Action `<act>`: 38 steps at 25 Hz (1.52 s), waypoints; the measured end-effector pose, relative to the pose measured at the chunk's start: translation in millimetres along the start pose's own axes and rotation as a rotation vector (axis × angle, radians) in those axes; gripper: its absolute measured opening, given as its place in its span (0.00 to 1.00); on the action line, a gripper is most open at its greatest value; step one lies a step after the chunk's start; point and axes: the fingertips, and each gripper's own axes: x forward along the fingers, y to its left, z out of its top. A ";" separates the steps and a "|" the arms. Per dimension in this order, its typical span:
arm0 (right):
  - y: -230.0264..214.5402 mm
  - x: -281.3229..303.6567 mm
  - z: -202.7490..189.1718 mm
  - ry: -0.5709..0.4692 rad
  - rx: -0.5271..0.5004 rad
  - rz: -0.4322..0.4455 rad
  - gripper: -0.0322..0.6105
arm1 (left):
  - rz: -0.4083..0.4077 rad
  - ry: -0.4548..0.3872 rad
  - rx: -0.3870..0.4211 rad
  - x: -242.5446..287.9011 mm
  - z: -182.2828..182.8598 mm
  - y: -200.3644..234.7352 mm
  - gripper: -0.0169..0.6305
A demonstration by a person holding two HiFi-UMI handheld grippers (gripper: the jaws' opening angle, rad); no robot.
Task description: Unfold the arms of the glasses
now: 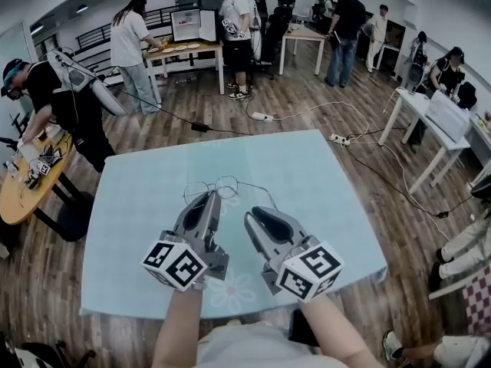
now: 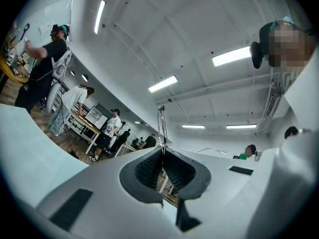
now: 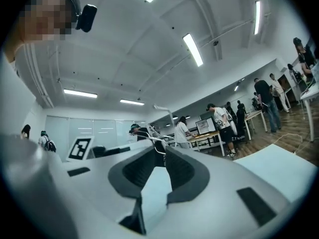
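Thin wire-framed glasses (image 1: pixel 222 184) hang just above the light blue table (image 1: pixel 330 198), held between both grippers. My left gripper (image 1: pixel 212 197) is shut on the frame next to the lenses; in the left gripper view a thin wire of the glasses (image 2: pixel 161 126) rises upright out of the closed pads. My right gripper (image 1: pixel 249 216) sits close beside it on the right and is shut on a thin arm of the glasses (image 3: pixel 151 133), which runs up and left from its pads. The lenses themselves are hard to make out in both gripper views.
The table's front edge is under my forearms. Wooden floor surrounds it, with cables and a power strip (image 1: pixel 338 139) beyond the far edge. A round wooden table (image 1: pixel 23 194) with a person stands at the left, white desks (image 1: pixel 441 133) at the right, and several people stand at the back.
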 end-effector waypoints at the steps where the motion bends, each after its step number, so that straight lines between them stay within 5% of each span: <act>1: -8.4 6.6 -8.2 0.021 -0.003 -0.020 0.15 | -0.008 0.001 0.004 0.5 1.4 -3.5 0.04; 11: -43.2 40.6 -29.5 0.071 0.054 -0.084 0.15 | -0.050 0.015 -0.024 -5.0 4.1 -18.4 0.04; 27: -3.0 -5.9 24.4 -0.117 0.051 0.043 0.13 | 0.034 0.031 0.032 -1.8 -5.4 3.0 0.04; 38: 70.7 -13.7 63.1 -0.196 -0.067 0.214 0.13 | 0.035 0.040 0.069 -2.4 -12.0 8.0 0.04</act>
